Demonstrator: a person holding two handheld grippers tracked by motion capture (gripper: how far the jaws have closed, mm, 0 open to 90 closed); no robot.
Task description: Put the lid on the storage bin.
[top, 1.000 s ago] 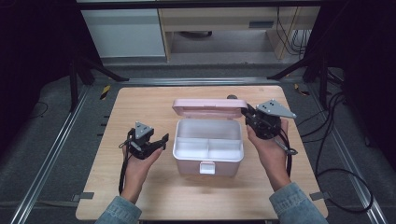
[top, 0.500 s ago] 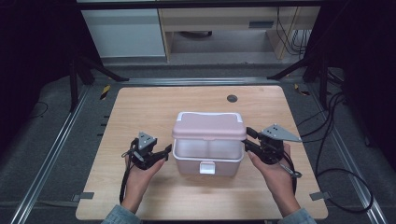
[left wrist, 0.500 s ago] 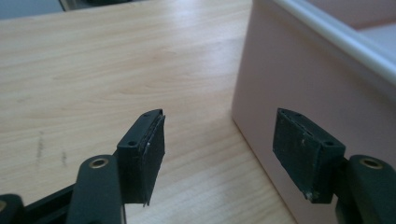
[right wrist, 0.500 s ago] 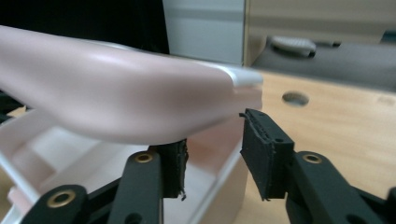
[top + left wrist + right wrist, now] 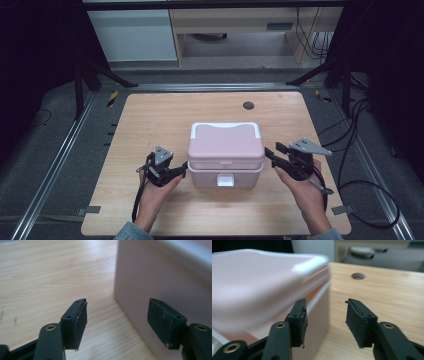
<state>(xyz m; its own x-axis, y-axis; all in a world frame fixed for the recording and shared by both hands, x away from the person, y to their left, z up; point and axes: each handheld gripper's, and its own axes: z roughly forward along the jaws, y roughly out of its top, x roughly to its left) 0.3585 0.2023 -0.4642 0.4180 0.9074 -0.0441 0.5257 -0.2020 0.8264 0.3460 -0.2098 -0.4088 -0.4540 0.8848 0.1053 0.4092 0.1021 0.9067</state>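
Box [image 5: 225,155] now sits shut: a second ago its pink lid [image 5: 225,141] stood open behind it, and we have since swung it down. We see no writing on it. It rests mid-table [image 5: 150,115], nearer us than the round hole [image 5: 248,105]. Our left gripper [image 5: 181,170] lies just left of the box's lower wall, jaws apart and empty, having just widened. Our right gripper [image 5: 270,151] sits just right of the box, jaws just opened, gripping nothing.
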